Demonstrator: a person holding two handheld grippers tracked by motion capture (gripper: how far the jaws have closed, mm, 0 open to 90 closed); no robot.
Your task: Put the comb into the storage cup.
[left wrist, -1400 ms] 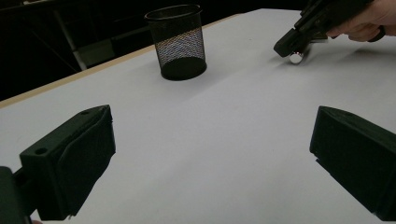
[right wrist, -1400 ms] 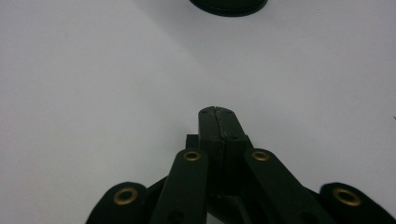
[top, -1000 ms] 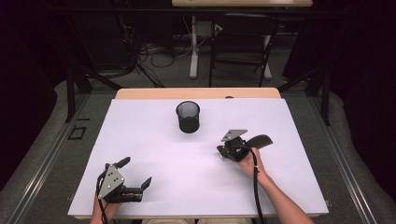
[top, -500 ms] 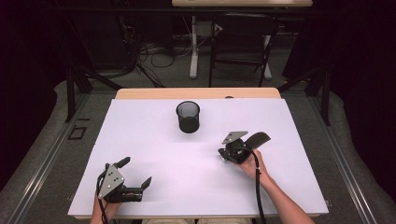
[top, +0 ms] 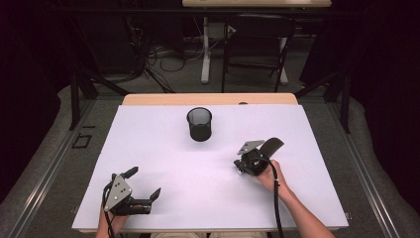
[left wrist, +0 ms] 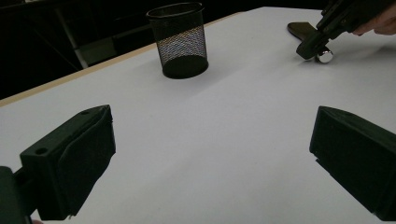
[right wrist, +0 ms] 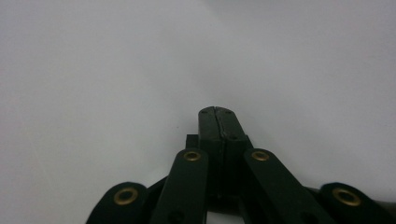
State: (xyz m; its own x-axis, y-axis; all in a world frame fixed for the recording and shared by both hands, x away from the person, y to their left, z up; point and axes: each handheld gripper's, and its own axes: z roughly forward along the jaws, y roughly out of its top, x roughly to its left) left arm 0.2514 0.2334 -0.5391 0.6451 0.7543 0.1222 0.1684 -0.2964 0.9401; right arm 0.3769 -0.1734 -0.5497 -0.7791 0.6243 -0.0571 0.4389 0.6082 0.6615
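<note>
Black mesh cup (top: pixel 199 124) mid-table, flat dark object (top: pixel 272 146) beside right tool (top: pixel 241 166)

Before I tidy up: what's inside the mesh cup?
The mesh cup looks empty: its dark bottom shows through the mesh in the left gripper view, with nothing rising above it. Its far inner side is hidden.

We see a round black wire-mesh metal cup (top: pixel 199 124) on a smooth matt white sheet (top: pixel 163 148) over a pale wooden tabletop (top: pixel 208 99), matt black plastic gripper jaws with brass-coloured rivets (right wrist: pixel 191 156), and what may be a small shiny metal piece (left wrist: pixel 325 57).
</note>
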